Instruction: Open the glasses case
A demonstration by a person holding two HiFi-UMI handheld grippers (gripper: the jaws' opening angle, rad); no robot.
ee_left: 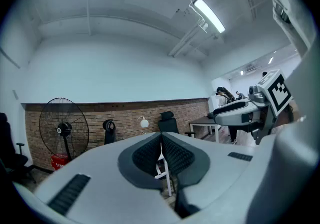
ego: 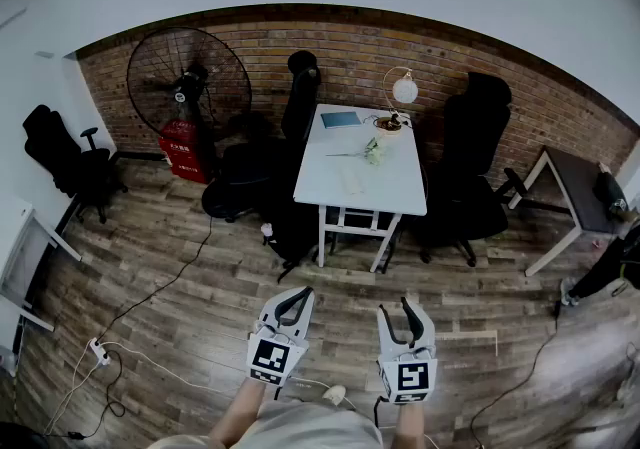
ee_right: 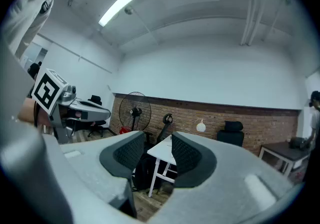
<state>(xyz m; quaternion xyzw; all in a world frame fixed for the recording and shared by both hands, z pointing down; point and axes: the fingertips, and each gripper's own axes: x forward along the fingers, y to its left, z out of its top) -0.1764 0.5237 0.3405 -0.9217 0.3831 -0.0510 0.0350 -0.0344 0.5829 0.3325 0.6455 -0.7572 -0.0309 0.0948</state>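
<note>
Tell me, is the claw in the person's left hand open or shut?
Shut. In the left gripper view, the left gripper has its two jaws meeting at the tips, and nothing is held between them.

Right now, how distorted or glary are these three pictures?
Head view: heavy fisheye, the brick wall bows into an arc. Left gripper view: the ceiling light glares, corners vignette dark. Right gripper view: same bulge, another bright light strip.

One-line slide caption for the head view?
Left hand-held gripper shut, right hand-held gripper open and empty, both held well short of the white table by the brick wall.
</note>
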